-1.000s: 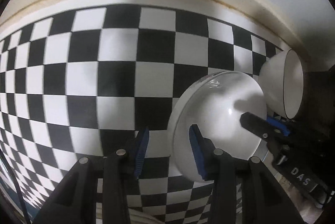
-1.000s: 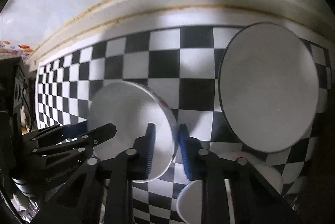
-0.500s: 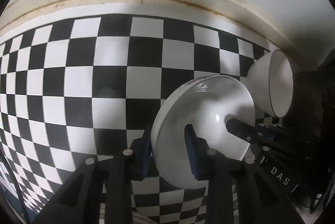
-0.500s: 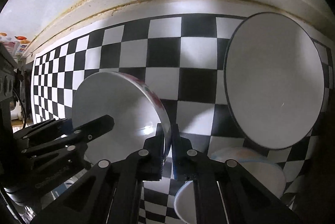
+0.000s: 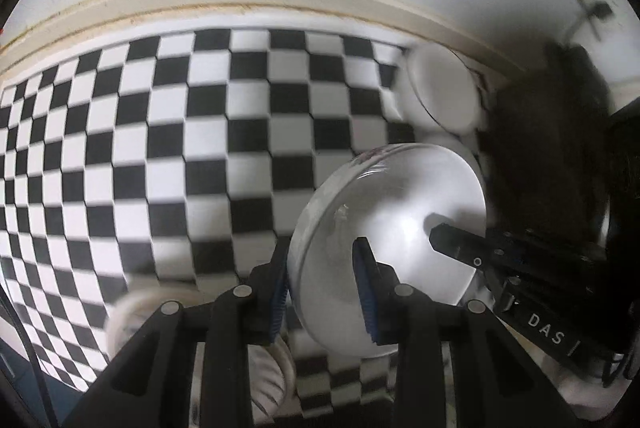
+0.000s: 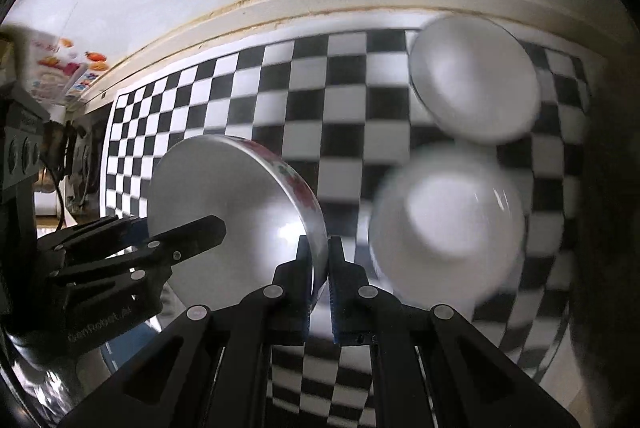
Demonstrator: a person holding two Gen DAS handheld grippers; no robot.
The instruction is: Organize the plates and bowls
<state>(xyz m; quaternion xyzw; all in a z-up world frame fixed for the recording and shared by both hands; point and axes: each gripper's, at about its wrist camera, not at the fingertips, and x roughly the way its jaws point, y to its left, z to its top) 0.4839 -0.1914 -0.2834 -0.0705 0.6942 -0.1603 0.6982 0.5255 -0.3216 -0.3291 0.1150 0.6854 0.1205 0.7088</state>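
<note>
Bowl (image 5: 400,248), white with a flowered outer rim, sits lower right of centre in the left wrist view, pinched on opposite rims by both grippers. Left gripper (image 5: 322,292) clamps its near wall; right gripper (image 6: 320,268) clamps its edge at lower centre. Other white dishes (image 6: 472,80) lie on the checkered cloth (image 5: 160,148).

- Left gripper (image 5: 322,286) pointed steeply down, blue pads clamped on the rim of a white bowl (image 5: 400,228), one pad outside, one inside.
- Right gripper (image 6: 320,284) also steeply down, jaws nearly closed, pinching the opposite rim of the same bowl.
- Each gripper showed in the other's view, black fingers reaching in from the side.
- Both gripped at once; bowl tilted on edge.
</note>
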